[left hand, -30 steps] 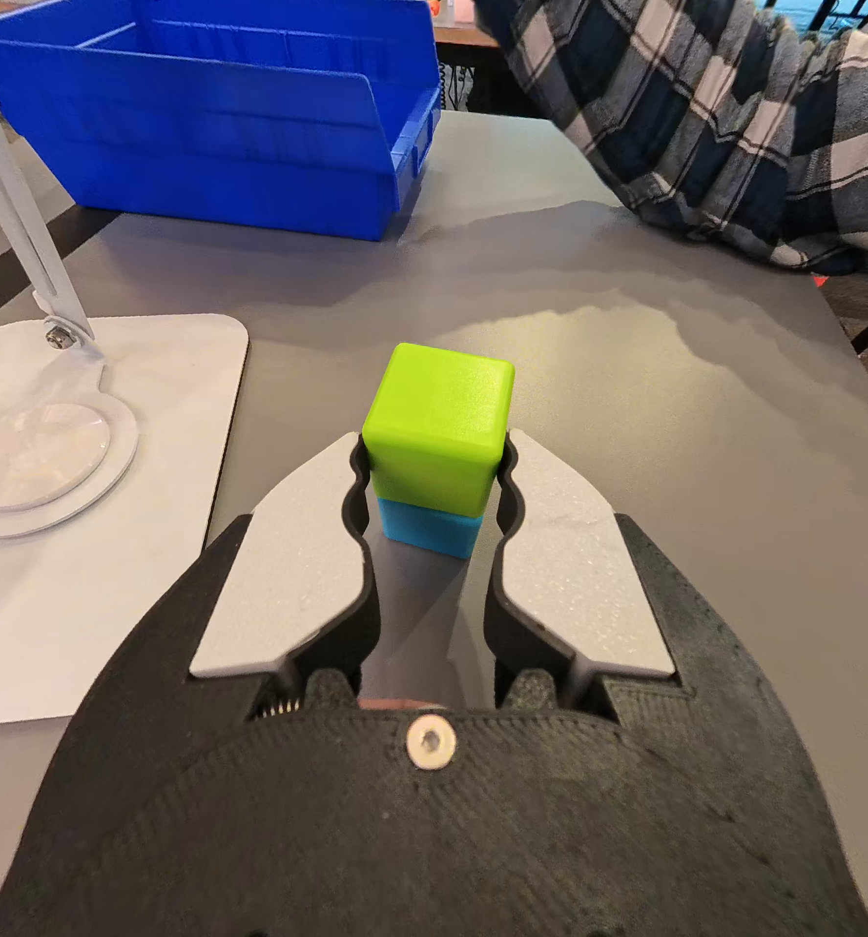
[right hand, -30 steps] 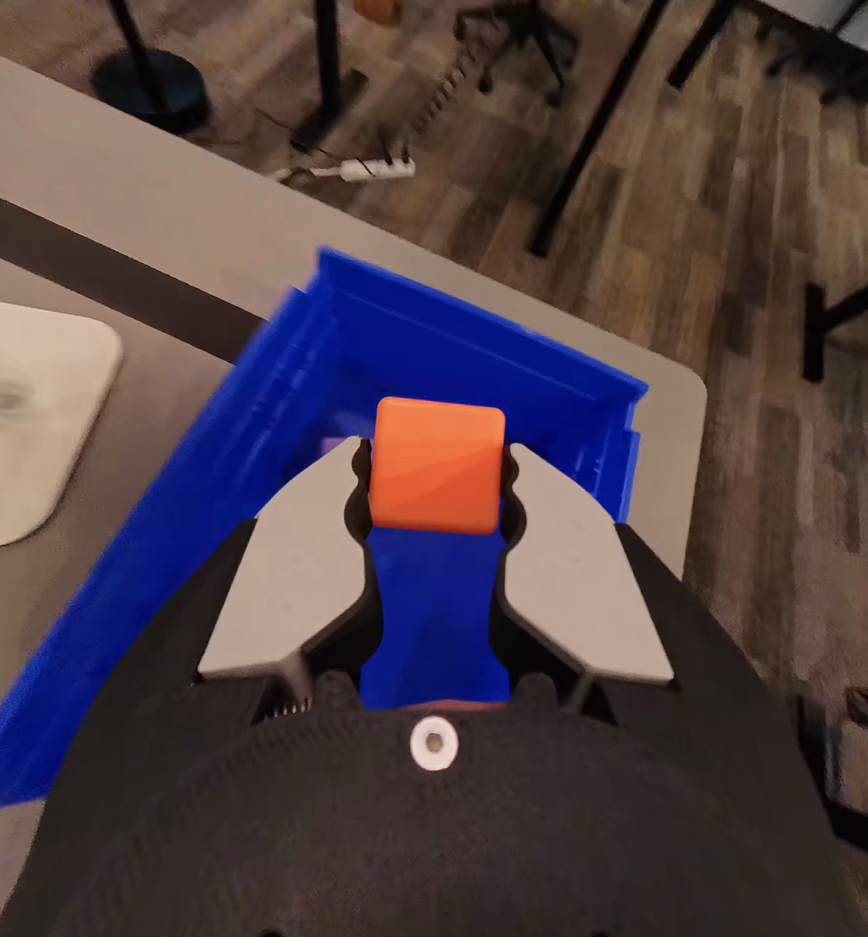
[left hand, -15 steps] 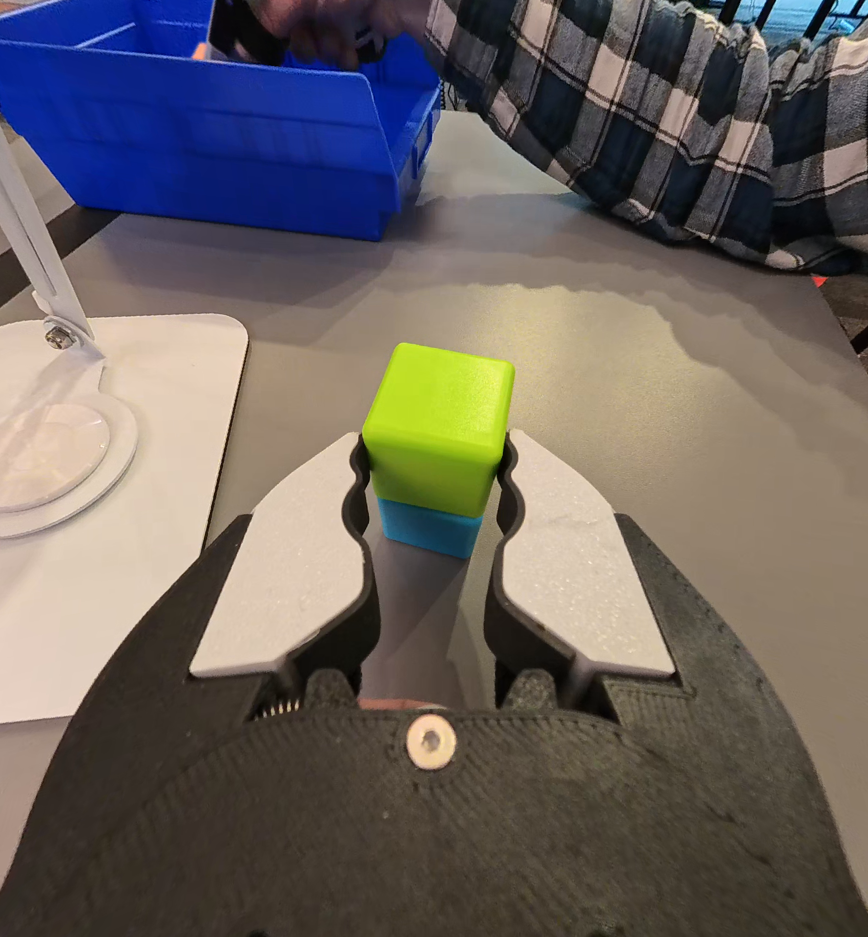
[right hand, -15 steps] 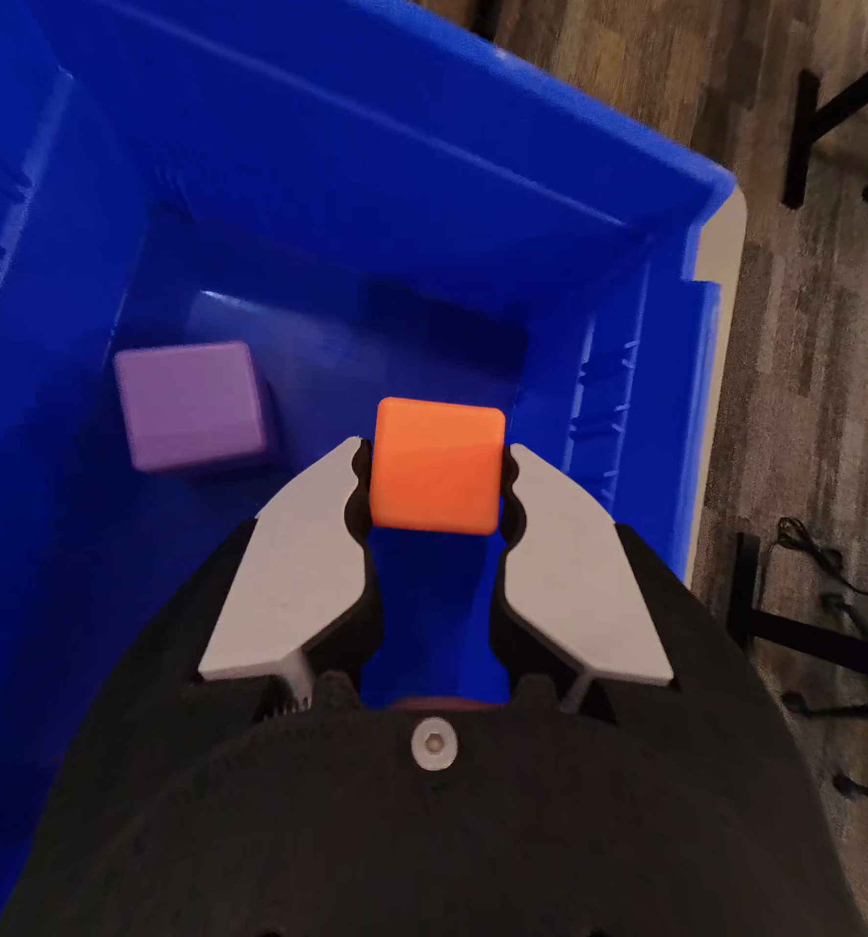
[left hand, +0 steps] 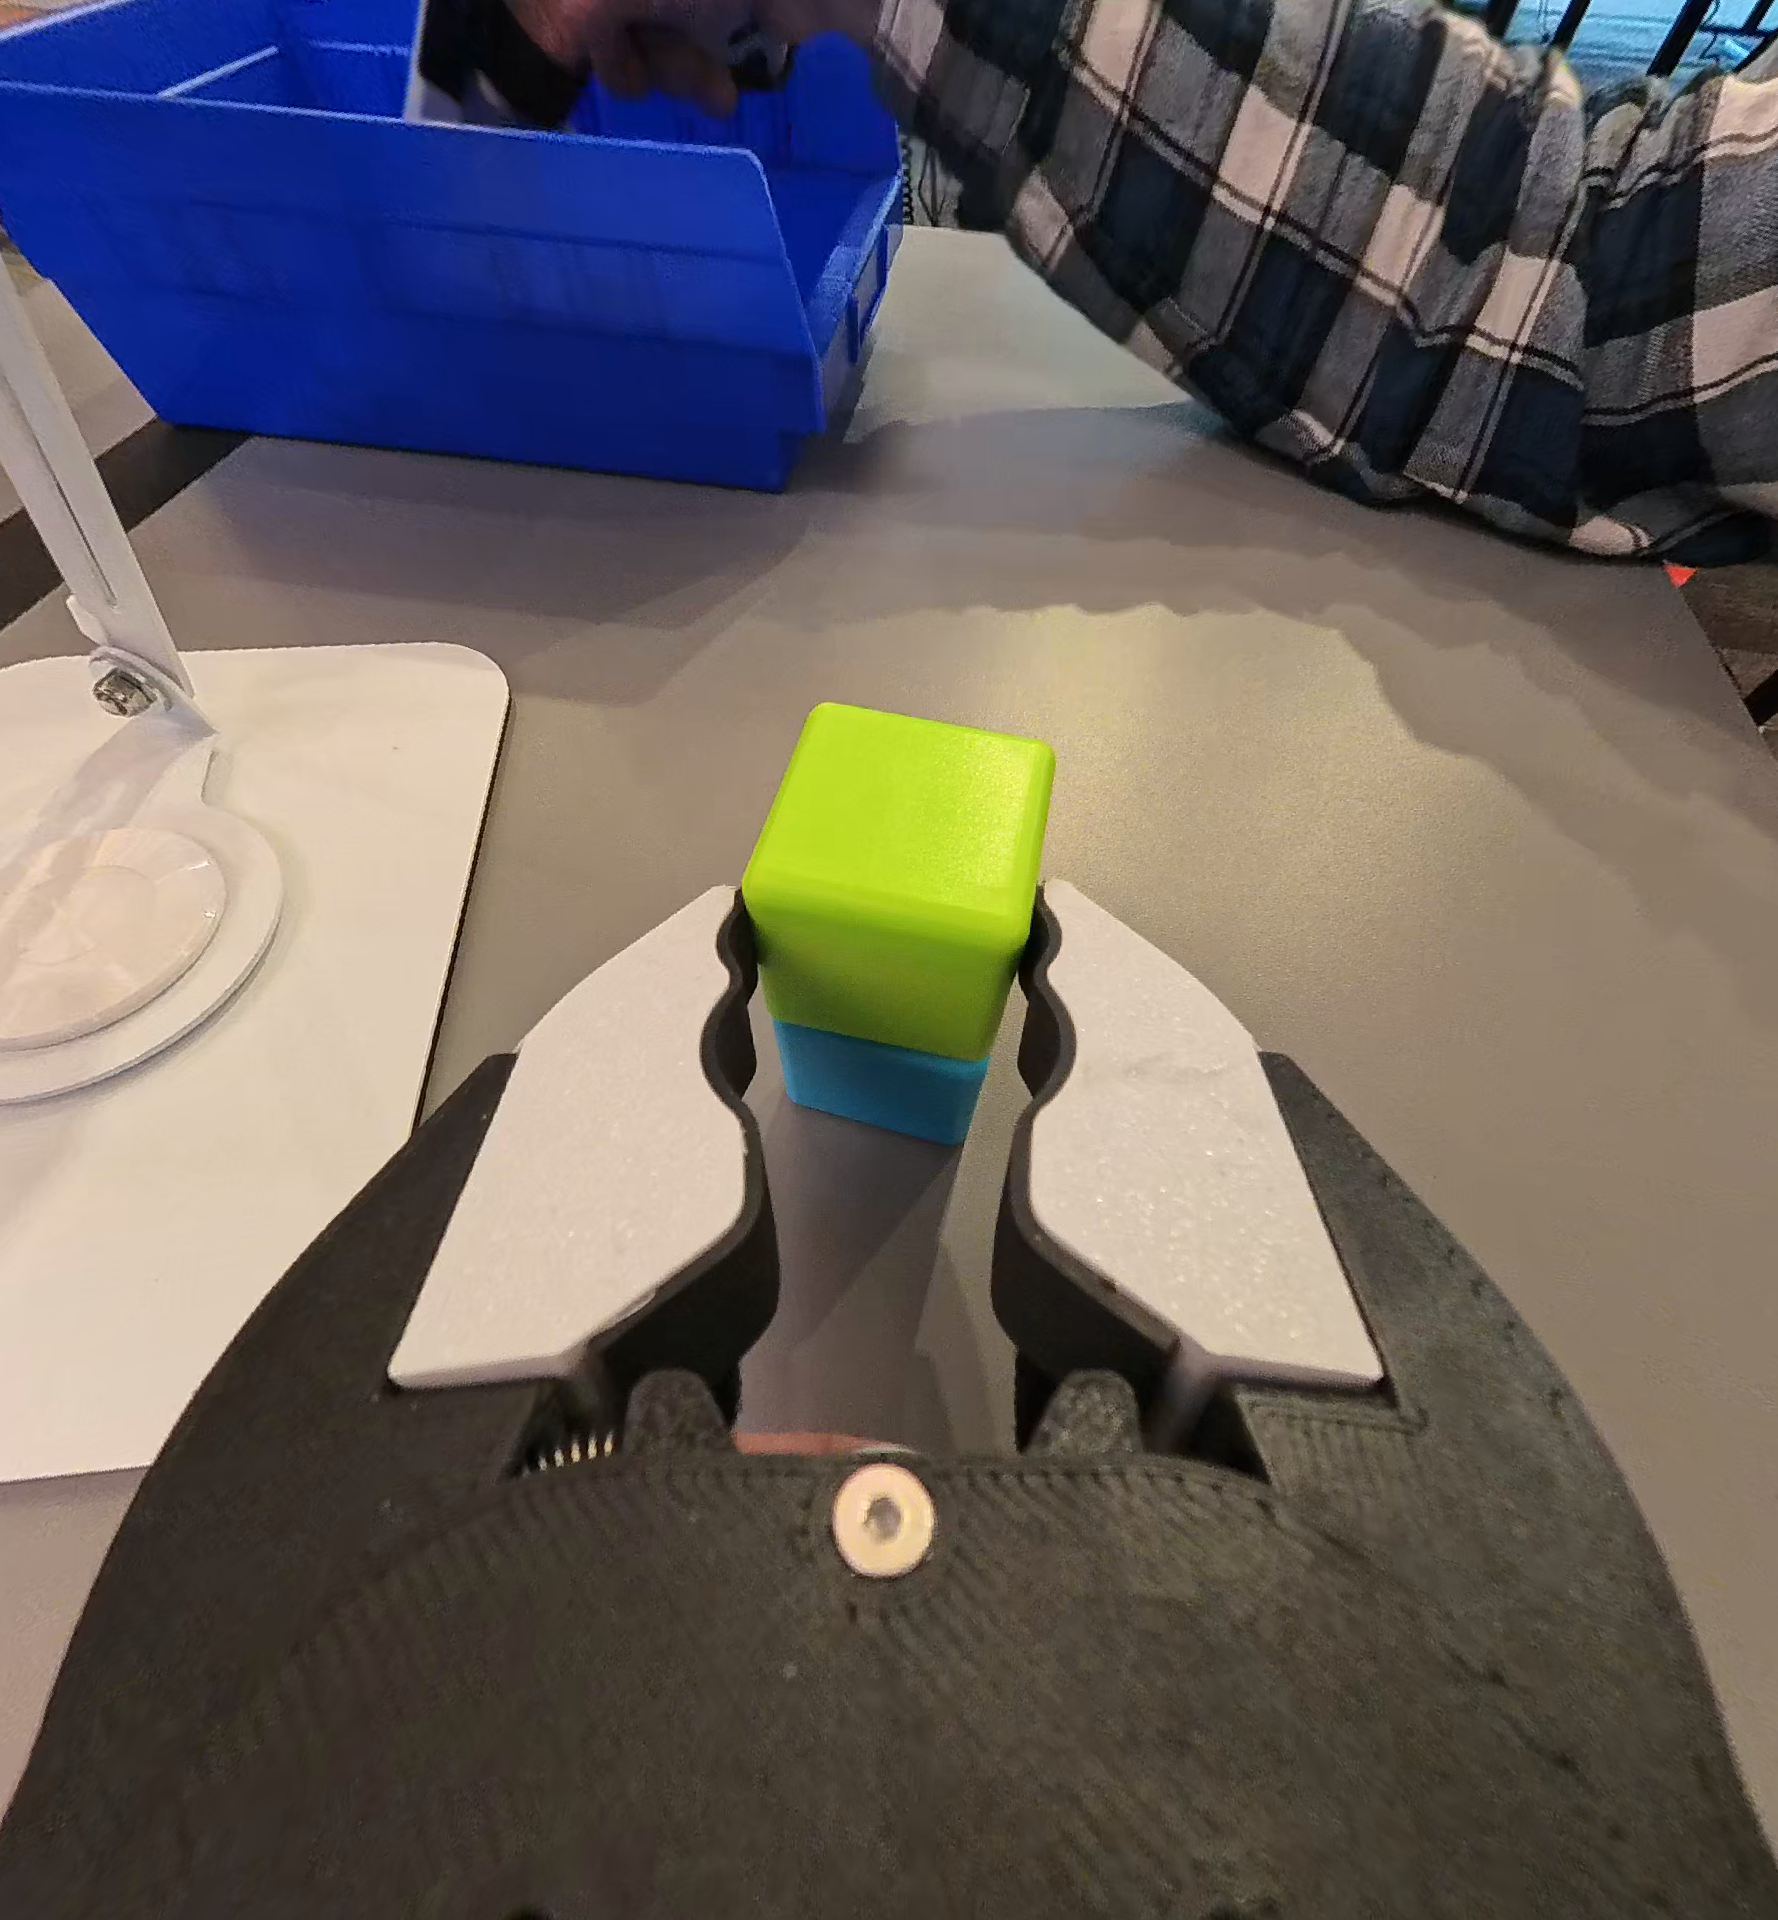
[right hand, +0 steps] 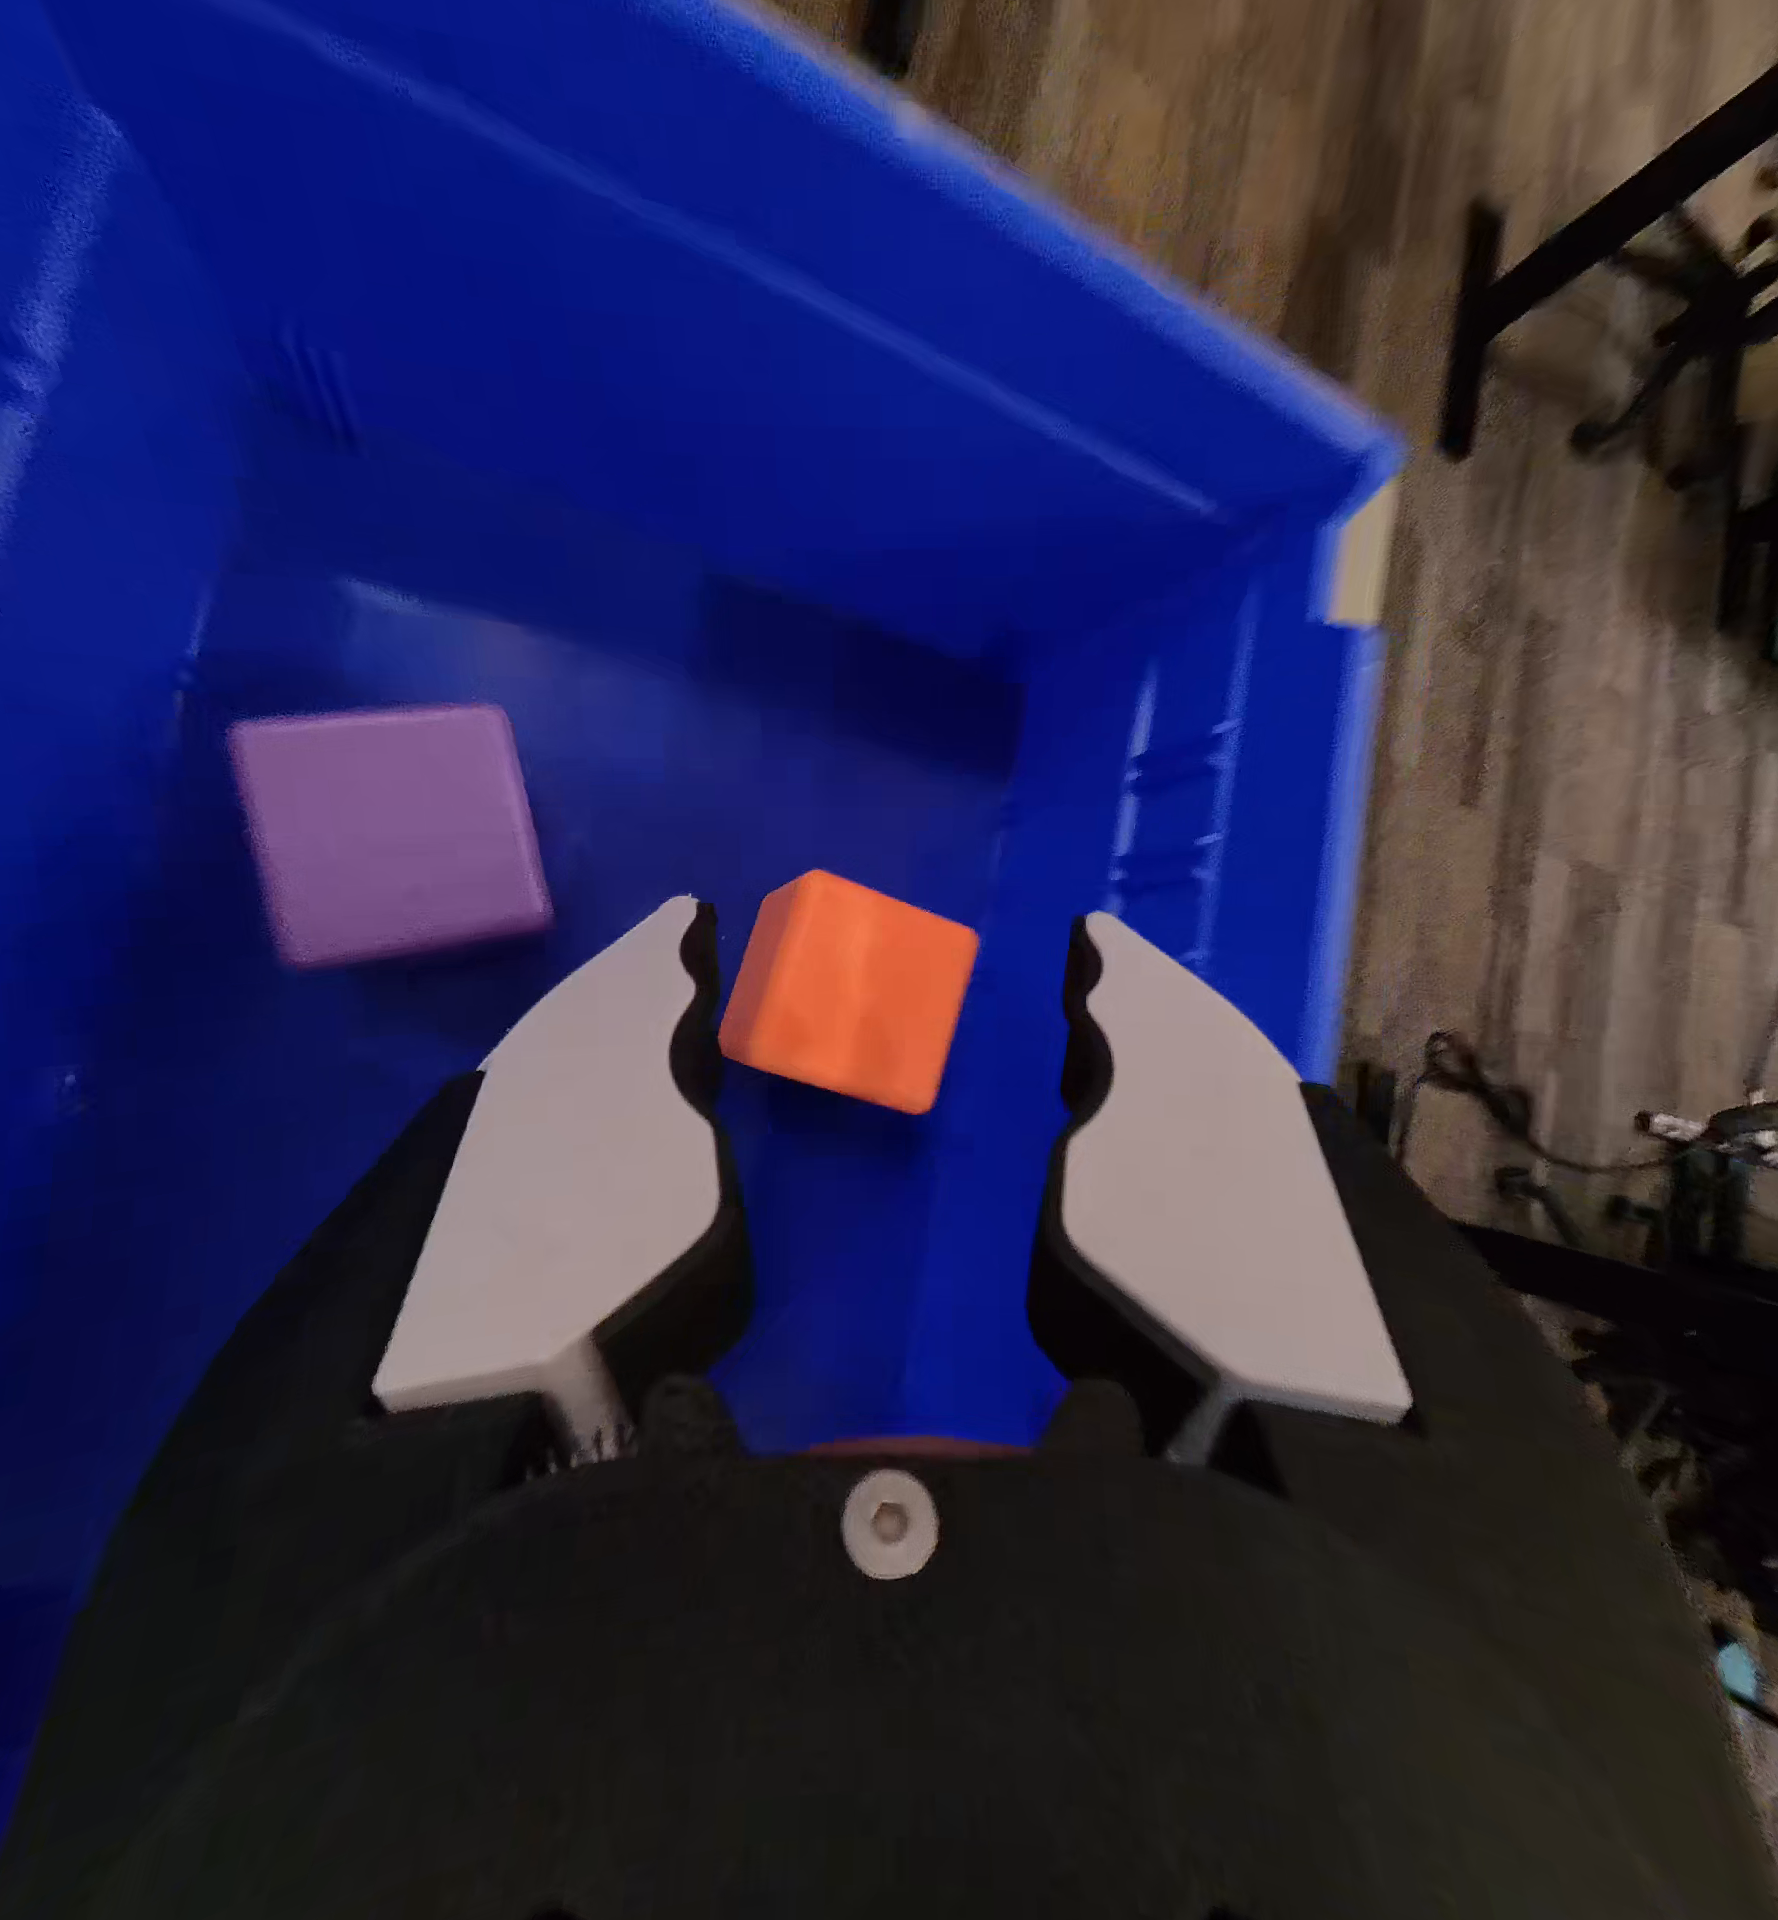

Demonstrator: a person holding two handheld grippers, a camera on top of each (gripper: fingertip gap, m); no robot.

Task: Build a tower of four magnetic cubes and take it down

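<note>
In the left wrist view my left gripper is shut on a lime green cube that sits on a light blue cube on the grey table. In the right wrist view my right gripper is open over the blue bin. An orange cube lies tilted between the spread fingers with a gap on the right side, free of the pads. A purple cube lies in the bin to its left.
The blue bin stands at the far left of the table, with a hand and the other gripper above it. A white stand with a flat base is on the left. A plaid sleeve crosses the far right. The left gripper's tips are roughly 45 cm from the right gripper's.
My right gripper moved over the bin, then opened and let go of the orange cube, which dropped tilted between the fingers. The left gripper and its green cube have not moved.
</note>
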